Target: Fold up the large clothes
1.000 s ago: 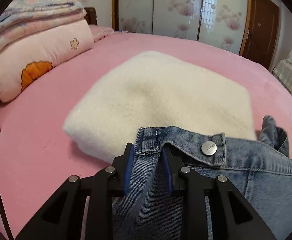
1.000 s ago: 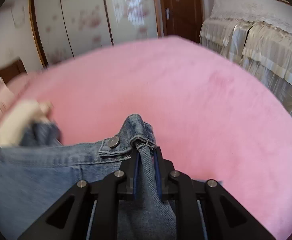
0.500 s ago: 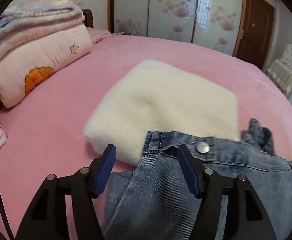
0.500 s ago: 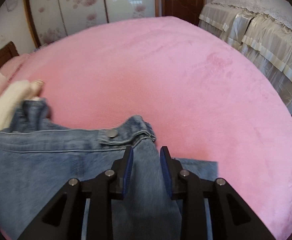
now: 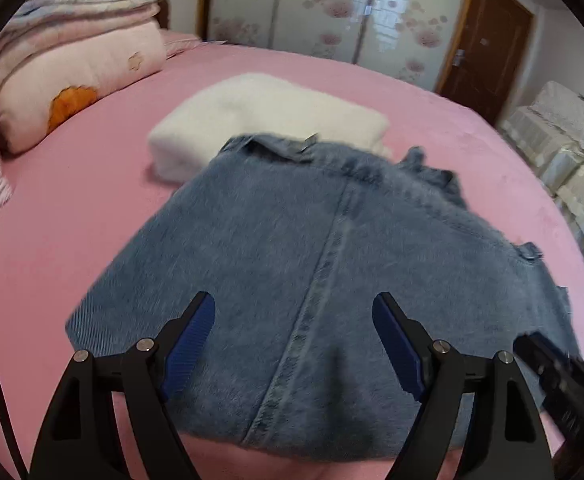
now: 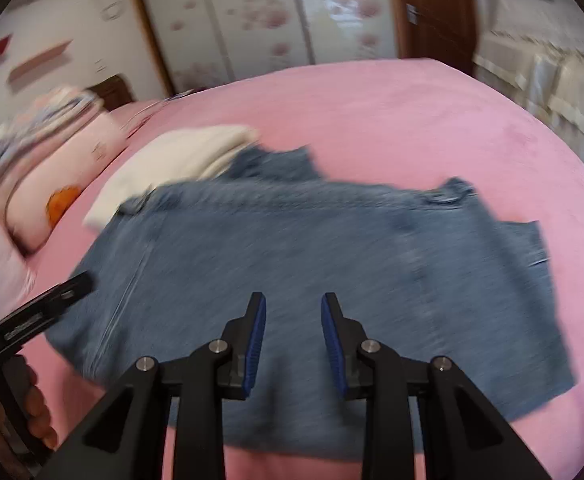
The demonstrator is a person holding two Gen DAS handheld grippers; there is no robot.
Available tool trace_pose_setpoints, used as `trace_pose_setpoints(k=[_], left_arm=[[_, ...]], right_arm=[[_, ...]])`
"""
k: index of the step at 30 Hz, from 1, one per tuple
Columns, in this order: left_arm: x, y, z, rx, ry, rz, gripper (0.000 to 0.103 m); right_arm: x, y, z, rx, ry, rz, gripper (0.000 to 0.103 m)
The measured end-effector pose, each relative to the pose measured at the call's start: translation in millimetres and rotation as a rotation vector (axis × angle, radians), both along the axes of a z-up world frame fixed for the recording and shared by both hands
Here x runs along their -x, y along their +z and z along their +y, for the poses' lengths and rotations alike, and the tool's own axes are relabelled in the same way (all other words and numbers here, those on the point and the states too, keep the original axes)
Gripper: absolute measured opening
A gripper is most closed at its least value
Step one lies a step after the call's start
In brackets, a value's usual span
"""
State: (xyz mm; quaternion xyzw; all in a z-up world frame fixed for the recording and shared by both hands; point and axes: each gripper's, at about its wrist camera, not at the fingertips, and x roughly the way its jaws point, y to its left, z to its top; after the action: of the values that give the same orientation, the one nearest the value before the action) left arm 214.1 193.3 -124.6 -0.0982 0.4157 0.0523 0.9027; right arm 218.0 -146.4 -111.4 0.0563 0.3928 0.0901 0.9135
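Jeans lay folded on bed; left tool wide, right tool narrower, both empty. Best smooth flat, edges squared.

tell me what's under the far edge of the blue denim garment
The blue denim garment overlaps the near edge of a folded cream fleece blanket on the pink bed sheet; the covered strip is hidden.

Open pink bed to the right of and beyond the jeans. Left side crowded: folded white blanket touching the jeans' far edge, stacked quilts beyond it. Covered furniture borders bed's right edge.
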Motion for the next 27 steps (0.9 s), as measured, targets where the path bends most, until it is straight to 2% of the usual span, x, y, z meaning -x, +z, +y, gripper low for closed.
trace_pose_setpoints(k=[2, 4, 5, 6, 8, 10, 12, 13, 15, 16, 27], left_arm=[[-1.4, -14.9, 8.7, -0.033, 0.054, 0.046, 0.079], [-0.8, -30.4, 30.8, -0.034, 0.093, 0.093, 0.065], [0.9, -33.1, 38.9, -0.022, 0.091, 0.095, 0.054], [4.2, -35.0, 49.7, -0.02, 0.084, 0.091, 0.05], [8.9, -34.2, 59.9, -0.043, 0.084, 0.081, 0.048], [11.6, -35.1, 71.5, -0.074, 0.09, 0.079, 0.048], [15.3, -38.0, 79.5, -0.082, 0.102, 0.084, 0.048], [16.9, -39.7, 81.7, -0.075, 0.102, 0.084, 0.047], [17.0, -40.7, 83.6, -0.085, 0.101, 0.085, 0.047], [15.7, -41.0, 81.9, -0.097, 0.1, 0.082, 0.047], [15.0, -41.4, 84.7, -0.109, 0.116, 0.091, 0.047]], right_arm=[[3.6, -19.1, 17.6, 0.049, 0.039, 0.017, 0.028], [5.3, -41.7, 19.3, 0.112, 0.04, 0.063, 0.025], [6.7, -48.0, 12.0, 0.119, 0.038, 0.065, 0.025], [10.5, -49.9, -1.7, 0.124, 0.027, 0.052, 0.025], [15.7, -47.3, -28.6, 0.146, -0.019, 0.035, 0.025], [19.4, -48.7, -62.5, 0.215, -0.107, 0.029, 0.025], [23.3, -53.4, -105.8, 0.22, -0.202, 0.056, 0.025], [24.7, -56.0, -128.8, 0.222, -0.252, 0.072, 0.018], [32.1, -58.7, -164.9, 0.153, -0.295, 0.076, 0.0], [33.6, -56.9, -173.8, 0.141, -0.305, 0.074, 0.0], [33.0, -62.9, -178.0, 0.141, -0.344, 0.082, 0.0]])
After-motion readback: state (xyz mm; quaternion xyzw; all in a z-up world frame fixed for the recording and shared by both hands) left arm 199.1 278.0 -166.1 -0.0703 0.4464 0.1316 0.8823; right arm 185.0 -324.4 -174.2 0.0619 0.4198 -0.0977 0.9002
